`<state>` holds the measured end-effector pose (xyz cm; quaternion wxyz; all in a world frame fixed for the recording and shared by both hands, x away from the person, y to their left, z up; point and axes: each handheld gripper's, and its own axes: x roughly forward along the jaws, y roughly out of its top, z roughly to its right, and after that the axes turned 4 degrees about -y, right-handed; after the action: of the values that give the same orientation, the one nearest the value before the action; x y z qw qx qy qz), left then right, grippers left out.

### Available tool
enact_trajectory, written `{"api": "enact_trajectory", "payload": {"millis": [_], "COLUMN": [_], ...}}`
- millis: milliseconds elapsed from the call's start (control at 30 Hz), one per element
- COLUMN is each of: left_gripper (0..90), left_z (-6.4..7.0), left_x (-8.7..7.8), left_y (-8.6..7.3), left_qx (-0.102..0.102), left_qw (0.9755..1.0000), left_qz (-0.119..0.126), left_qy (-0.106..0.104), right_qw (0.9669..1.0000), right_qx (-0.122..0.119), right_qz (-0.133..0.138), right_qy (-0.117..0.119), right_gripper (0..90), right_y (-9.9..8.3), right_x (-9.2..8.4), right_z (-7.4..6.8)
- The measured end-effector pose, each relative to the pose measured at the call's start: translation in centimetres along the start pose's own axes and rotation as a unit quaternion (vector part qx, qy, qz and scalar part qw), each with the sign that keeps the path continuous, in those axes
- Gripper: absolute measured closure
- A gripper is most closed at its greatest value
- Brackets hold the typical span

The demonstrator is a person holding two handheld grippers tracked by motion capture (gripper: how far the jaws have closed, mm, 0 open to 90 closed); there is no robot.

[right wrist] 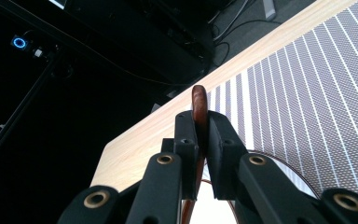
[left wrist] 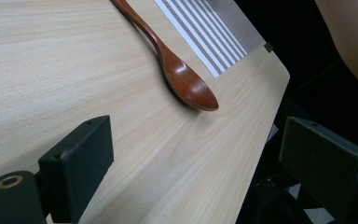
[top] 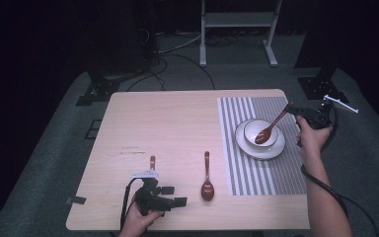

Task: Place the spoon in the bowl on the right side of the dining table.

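Right gripper (top: pixel 292 107) was clamped on the handle of a brown spoon (top: pixel 269 129); its scoop rested in the white bowl (top: pixel 254 127) on a plate (top: pixel 272 152); in the right gripper view the jaws hid most of the handle. Left gripper (top: pixel 170 195) stood apart, empty, near a second spoon (top: pixel 207 185); a third spoon (top: pixel 152 162), seemingly, lay half hidden behind it.
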<state>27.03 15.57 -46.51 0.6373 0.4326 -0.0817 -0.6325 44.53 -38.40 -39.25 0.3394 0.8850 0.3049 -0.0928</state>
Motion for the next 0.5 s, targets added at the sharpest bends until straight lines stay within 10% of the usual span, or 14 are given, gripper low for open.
{"api": "enact_trajectory", "payload": {"millis": [500], "left_gripper": [8.7], "left_z": [0.1], "left_x": [0.1], "left_y": [0.0], "left_qx": [-0.002], "left_qw": [1.0000], "left_qz": [0.000], "left_qy": [0.000], "right_qw": [0.9999], "right_qx": [0.001], "right_qz": [0.001], "right_qy": [-0.016], "right_gripper": [82.7], "right_y": [-0.6], "right_x": [0.2], "right_z": [1.2]}}
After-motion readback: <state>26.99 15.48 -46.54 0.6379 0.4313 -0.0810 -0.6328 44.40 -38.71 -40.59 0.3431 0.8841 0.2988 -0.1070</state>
